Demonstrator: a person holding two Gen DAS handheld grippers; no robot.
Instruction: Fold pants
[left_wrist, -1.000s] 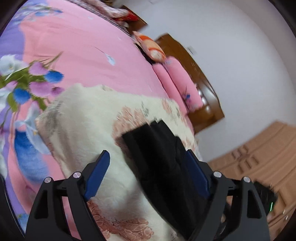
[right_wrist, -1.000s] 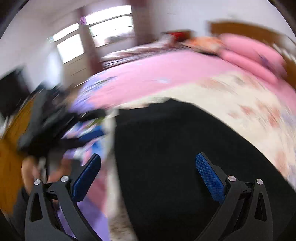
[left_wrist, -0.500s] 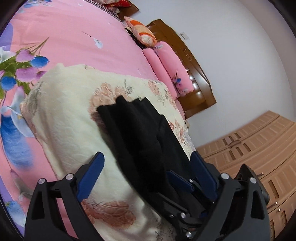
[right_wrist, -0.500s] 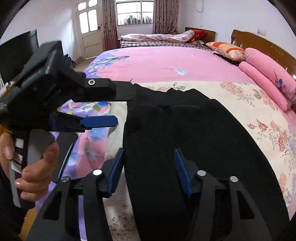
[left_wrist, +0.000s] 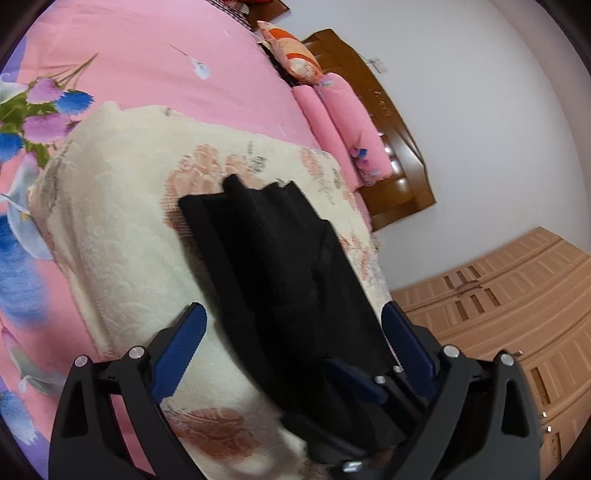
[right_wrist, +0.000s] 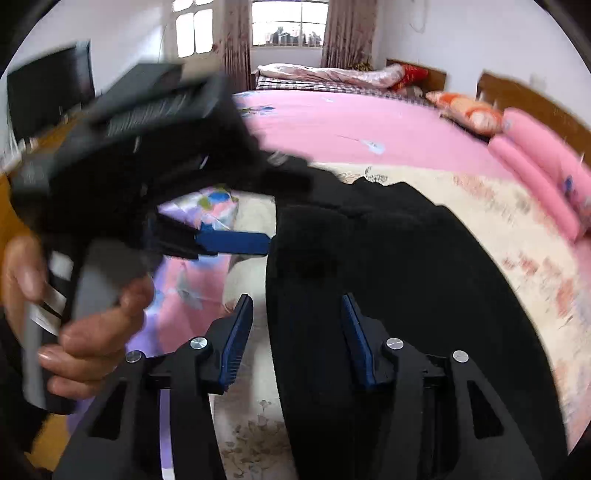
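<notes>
**Black pants on the cream blanket, both grippers at their near end**

Nearest in the right wrist view, the right hand-held gripper (right_wrist: 297, 332) stands partly parted, its blue pads astride the near left edge of the black pants (right_wrist: 388, 266); whether they pinch the cloth I cannot tell. Half a second ago the gap was about the same. In the left wrist view the left hand-held gripper (left_wrist: 293, 338) is spread wide over the pants (left_wrist: 273, 266), grasping nothing. The right gripper's blue fingers (left_wrist: 351, 376) lie just inside its right pad, blocking the pants' near end.

The person's hand (right_wrist: 74, 321) grips the left tool's handle at the left, now blurred and closer than before.

The pants lie lengthwise on a cream floral blanket (left_wrist: 122, 221), spread over the pink bed (left_wrist: 147, 55). Beyond are pink pillows (left_wrist: 351, 122), a wooden headboard (left_wrist: 399, 158) and a far window (right_wrist: 288, 22).
</notes>
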